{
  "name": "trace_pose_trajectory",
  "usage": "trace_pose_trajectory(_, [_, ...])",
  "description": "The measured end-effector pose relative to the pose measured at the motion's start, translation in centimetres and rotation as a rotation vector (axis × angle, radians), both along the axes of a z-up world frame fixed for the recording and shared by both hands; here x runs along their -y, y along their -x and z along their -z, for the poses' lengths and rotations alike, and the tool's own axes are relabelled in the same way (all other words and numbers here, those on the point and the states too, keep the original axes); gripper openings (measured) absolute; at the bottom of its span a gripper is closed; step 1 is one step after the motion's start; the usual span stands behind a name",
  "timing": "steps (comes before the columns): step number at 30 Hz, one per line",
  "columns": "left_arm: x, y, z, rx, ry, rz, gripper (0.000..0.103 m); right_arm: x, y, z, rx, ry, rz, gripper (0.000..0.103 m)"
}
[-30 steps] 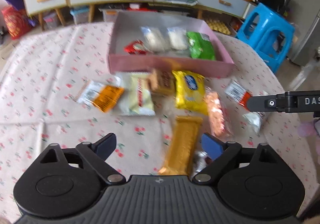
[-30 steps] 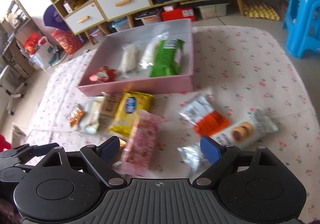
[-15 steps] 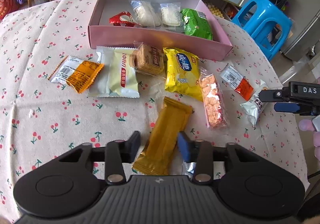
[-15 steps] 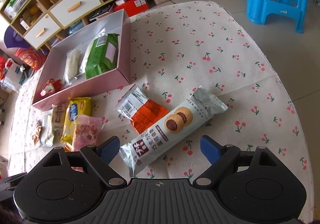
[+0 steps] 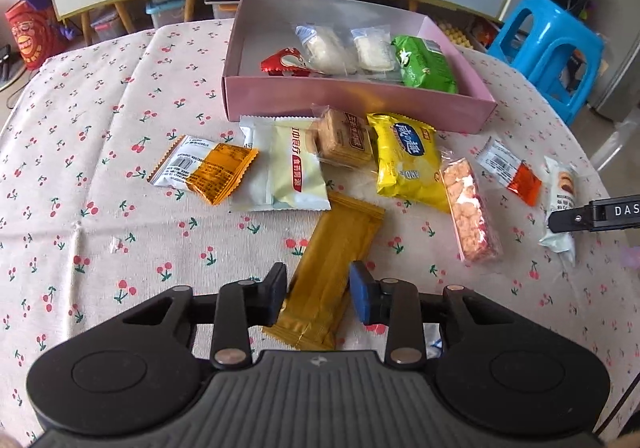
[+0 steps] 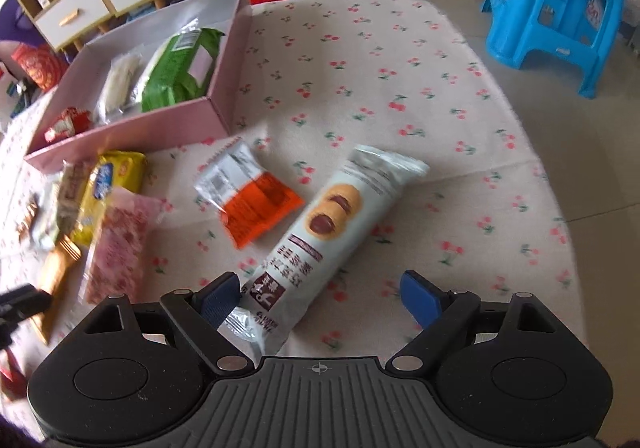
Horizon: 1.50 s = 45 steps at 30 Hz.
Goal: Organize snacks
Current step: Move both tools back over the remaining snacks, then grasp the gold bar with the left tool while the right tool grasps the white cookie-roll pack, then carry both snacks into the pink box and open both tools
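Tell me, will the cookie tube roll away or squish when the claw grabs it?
The cookie tube looks round, so a nudge may roll it. Its wrapper seems thin and crinkly, so the ends would probably flop, and cookies inside might crack if squeezed hard.

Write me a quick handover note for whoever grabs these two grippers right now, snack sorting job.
Left gripper: jaws have just closed on the gold snack bar, which is between the pads, near the table's front edge.
Right gripper: open, poised over the near end of the white biscuit tube, not gripping it.
Done: pink box holds a red packet, two white packets and a green bag.
Left: the gold bar, biscuit tube, yellow bag, pink bar, both orange-and-white packets, the cream packet and the brown cracker pack lie on the cloth outside the box.
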<state>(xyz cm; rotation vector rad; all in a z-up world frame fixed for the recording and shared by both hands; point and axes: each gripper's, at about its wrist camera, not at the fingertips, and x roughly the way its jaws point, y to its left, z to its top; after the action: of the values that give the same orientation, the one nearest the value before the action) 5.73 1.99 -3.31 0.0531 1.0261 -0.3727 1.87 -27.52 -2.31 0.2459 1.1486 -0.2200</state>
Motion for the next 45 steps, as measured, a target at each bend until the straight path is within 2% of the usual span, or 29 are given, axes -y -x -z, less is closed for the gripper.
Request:
trace_pose_trajectory(3, [-0.7, 0.5, 0.2, 0.018, 0.061, 0.049, 0.049, 0.9, 0.9, -0.4, 0.016, 0.020, 0.012, 0.089])
trace_pose_trajectory(5, [-0.9, 0.8, 0.4, 0.033, 0.072, 0.072, 0.053, 1.4, 1.4, -0.5, 0.038, 0.009, 0.021, 0.089])
trace_pose_trajectory(12, [-0.7, 1.2, 0.7, 0.056, 0.051, 0.107, 0.051, 1.1, 1.5, -0.2, 0.100, 0.029, -0.011, 0.088])
trace_pose_trajectory(16, [0.0, 1.4, 0.8, 0.078, 0.010, 0.124, 0.050, 0.8, 1.1, 0.6, 0.092, 0.025, -0.012, 0.086])
trace_pose_trajectory(18, [0.3, 1.5, 0.8, 0.091, -0.016, 0.130, 0.046, 0.6, 1.0, 1.1, 0.080, 0.022, -0.011, 0.083])
trace_pose_trajectory(21, [0.6, 1.6, 0.7, 0.107, -0.047, 0.132, 0.039, 0.1, 0.9, 1.0, 0.088, 0.059, -0.027, 0.065])
trace_pose_trajectory(23, [0.7, 1.6, 0.7, 0.114, -0.058, 0.130, 0.034, -0.1, 0.9, 0.9, 0.087, 0.090, -0.031, 0.045])
trace_pose_trajectory(24, [0.7, 1.5, 0.7, 0.114, -0.060, 0.131, 0.032, -0.2, 0.9, 0.9, 0.089, 0.101, -0.036, 0.039])
trace_pose_trajectory(26, [0.8, 1.5, 0.5, 0.109, -0.057, 0.133, 0.030, 0.1, 0.8, 0.8, 0.088, 0.097, -0.031, 0.031])
trace_pose_trajectory(34, [1.1, 1.4, -0.5, 0.058, 0.021, 0.107, 0.029, 1.2, 0.8, -0.4, 0.093, -0.029, 0.026, 0.030])
trace_pose_trajectory(45, [1.1, 0.3, -3.2, 0.031, 0.151, 0.036, 0.029, -0.3, -0.7, -4.2, 0.174, -0.208, 0.038, 0.030])
